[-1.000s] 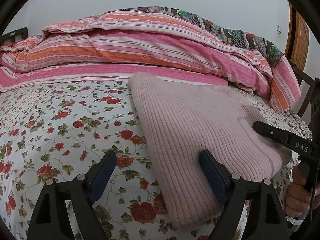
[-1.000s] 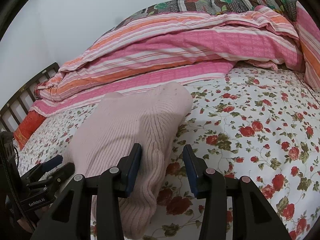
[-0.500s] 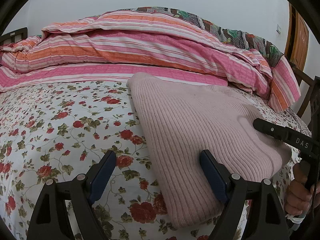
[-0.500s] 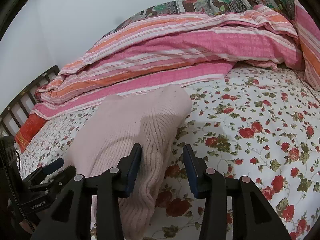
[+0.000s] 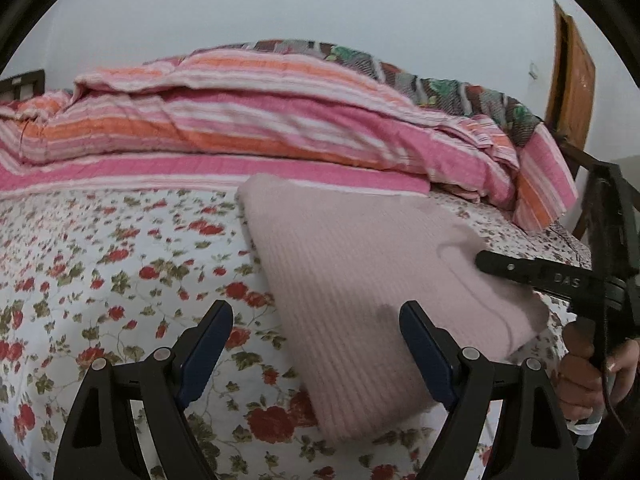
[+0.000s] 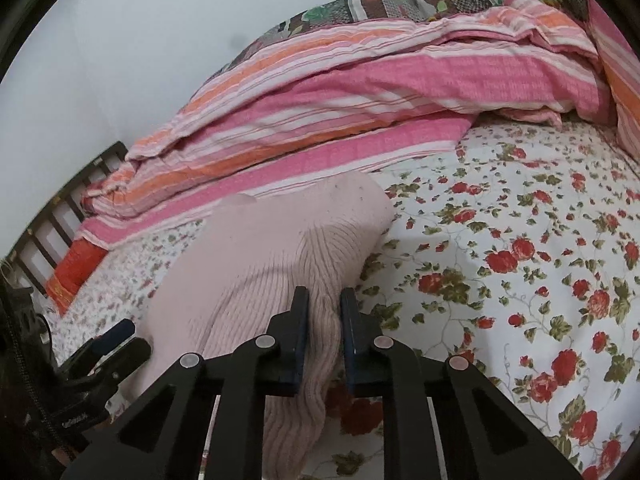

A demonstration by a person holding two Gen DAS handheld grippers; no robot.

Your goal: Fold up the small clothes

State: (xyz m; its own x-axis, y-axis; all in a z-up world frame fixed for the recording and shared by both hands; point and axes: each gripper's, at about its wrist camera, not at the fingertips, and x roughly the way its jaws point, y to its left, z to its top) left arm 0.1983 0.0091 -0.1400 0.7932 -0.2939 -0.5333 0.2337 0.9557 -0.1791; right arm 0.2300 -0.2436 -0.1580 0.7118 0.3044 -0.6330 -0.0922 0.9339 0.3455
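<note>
A folded pale pink ribbed sweater (image 5: pixel 360 260) lies on the flowered bed sheet (image 5: pixel 100 280). My left gripper (image 5: pixel 316 312) is open above the sweater's near left edge, with one finger over the sheet and the other over the knit. In the right wrist view the same sweater (image 6: pixel 280 248) runs toward my right gripper (image 6: pixel 324 296), whose jaws are closing with a bunched fold of the sweater's near edge pinched between the pads. From the left wrist view the right gripper (image 5: pixel 486 259) shows at the sweater's right side. The open left gripper (image 6: pixel 124 332) shows at the lower left.
A pink, orange and white striped quilt (image 6: pixel 360 92) is piled along the back of the bed. Dark bed rails (image 6: pixel 68 208) stand at the left end, and a wooden door (image 5: pixel 572 80) at the right. A hand (image 5: pixel 584 376) holds the right gripper's handle.
The right gripper's jaws have drawn together onto the sweater's near edge, bunching the knit between them. The left gripper stays open and has barely shifted.
</note>
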